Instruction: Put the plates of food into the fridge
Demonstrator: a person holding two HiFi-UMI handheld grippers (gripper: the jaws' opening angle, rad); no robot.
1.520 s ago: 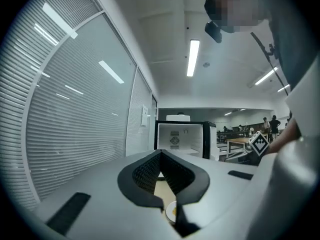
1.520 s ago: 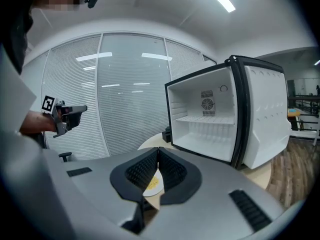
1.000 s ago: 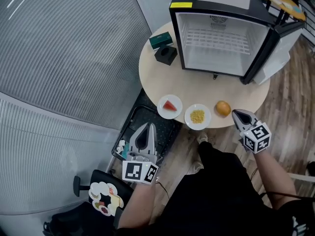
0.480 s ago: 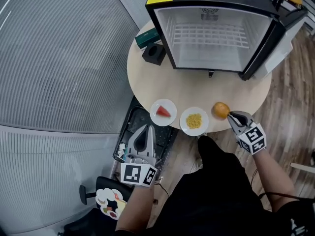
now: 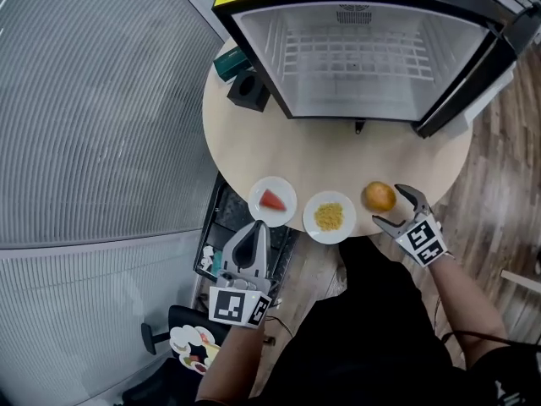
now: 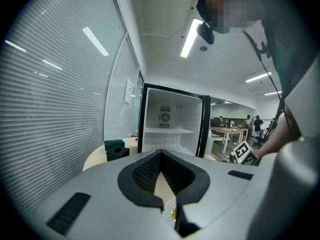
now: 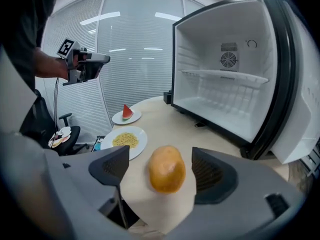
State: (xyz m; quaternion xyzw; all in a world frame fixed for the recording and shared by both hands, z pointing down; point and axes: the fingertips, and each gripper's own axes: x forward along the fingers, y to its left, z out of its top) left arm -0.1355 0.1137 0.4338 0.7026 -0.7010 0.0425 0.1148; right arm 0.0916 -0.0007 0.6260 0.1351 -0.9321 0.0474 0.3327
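Observation:
An open, empty mini fridge (image 5: 372, 57) stands at the far side of the round table (image 5: 321, 159). Near the front edge sit a white plate with a watermelon slice (image 5: 272, 200) and a white plate of yellow noodles (image 5: 330, 216). An orange-brown bun (image 5: 379, 196) lies on the table to their right. My right gripper (image 5: 390, 206) is opening, one jaw on each side of the bun (image 7: 167, 169), pads clear of it. My left gripper (image 5: 254, 231) hangs off the table's front left, shut and empty.
A black box (image 5: 248, 90) and a green box (image 5: 228, 62) stand left of the fridge. Its door (image 5: 473, 74) swings out to the right. Below the table's left edge lie a dark tray (image 5: 228, 235) and a chair (image 5: 182, 345).
My right gripper has moved forward to the bun and its jaws have gone from shut to wide apart around it. The view has shifted toward the table. The left gripper stays shut.

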